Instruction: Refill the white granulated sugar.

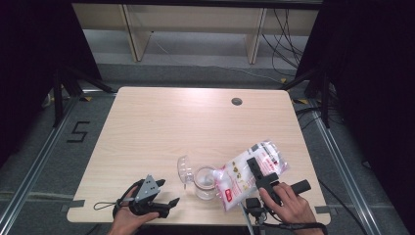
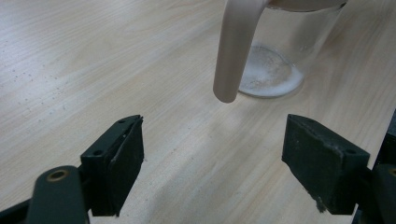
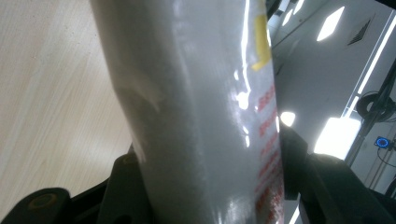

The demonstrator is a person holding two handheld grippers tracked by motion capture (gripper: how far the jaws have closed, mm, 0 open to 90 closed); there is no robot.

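A clear jar [image 1: 205, 182] stands near the table's front edge with its lid [image 1: 184, 170] flipped open to the left. In the left gripper view the jar [image 2: 285, 51] holds a thin layer of white powder [image 2: 268, 74], and a pale curved handle [image 2: 233, 51] hangs in front of it. My right gripper [image 1: 254, 167] is shut on a plastic bag of white powder [image 1: 244, 174], tilted with its lower end at the jar's rim. The bag [image 3: 201, 107] sits clamped between the right gripper [image 3: 210, 149] jaws. My left gripper [image 1: 166, 192] rests left of the jar, open [image 2: 212, 158] and holding nothing.
The wooden table [image 1: 161, 122] has a round cable hole [image 1: 237, 101] at its far right. Beyond the far edge stand wooden desk legs [image 1: 134, 34] and loose cables [image 1: 286, 34]. Black curtains and stands flank both sides.
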